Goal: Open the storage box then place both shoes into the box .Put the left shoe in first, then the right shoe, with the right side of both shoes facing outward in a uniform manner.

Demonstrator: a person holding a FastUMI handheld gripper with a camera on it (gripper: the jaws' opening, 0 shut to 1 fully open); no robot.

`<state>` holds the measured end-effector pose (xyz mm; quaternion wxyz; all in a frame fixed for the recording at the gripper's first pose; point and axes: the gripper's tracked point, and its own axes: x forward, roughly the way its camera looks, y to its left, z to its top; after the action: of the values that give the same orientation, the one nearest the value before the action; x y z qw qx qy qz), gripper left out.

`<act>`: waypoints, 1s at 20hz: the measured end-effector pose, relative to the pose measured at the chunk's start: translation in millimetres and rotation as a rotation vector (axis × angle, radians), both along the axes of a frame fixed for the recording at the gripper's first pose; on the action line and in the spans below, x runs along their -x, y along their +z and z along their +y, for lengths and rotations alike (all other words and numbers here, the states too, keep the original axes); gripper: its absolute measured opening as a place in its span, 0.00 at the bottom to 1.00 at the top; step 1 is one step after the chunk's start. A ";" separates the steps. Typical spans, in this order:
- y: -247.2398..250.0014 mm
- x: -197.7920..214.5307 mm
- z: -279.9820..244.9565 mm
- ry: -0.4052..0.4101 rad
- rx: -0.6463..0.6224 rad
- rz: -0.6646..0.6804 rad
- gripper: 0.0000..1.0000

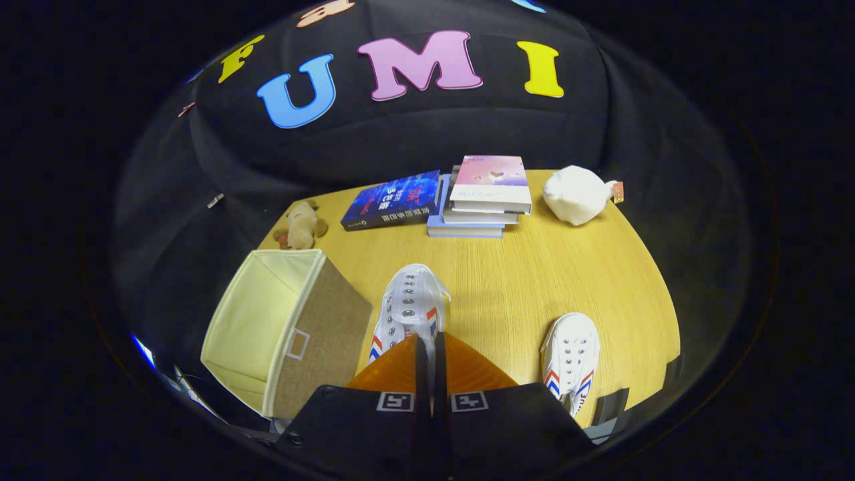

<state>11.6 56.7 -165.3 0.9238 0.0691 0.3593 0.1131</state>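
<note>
A white canvas shoe [409,304] with red and blue stripes hangs toe-forward just ahead of my gripper [428,339], whose fingers are pressed together on its heel end. It looks larger and closer than the second matching shoe [571,357], which lies on the wooden table [534,274] to the right of the fingers. The storage box [287,327], brown fabric outside and cream inside, stands open to the left of the fingers, close beside the held shoe. Nothing shows inside the box.
Beyond the shoes, a blue book [393,199] lies flat beside a stack of books [484,197]. A brown plush toy [302,225] sits behind the box and a white plush [576,194] lies at the far right. The table's right edge curves past the second shoe.
</note>
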 end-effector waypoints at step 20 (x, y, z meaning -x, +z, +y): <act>92.6 31.6 200.9 0.239 -0.216 -0.060 0.05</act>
<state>-20.0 257.6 -72.6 0.9013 0.1215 0.3230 0.2620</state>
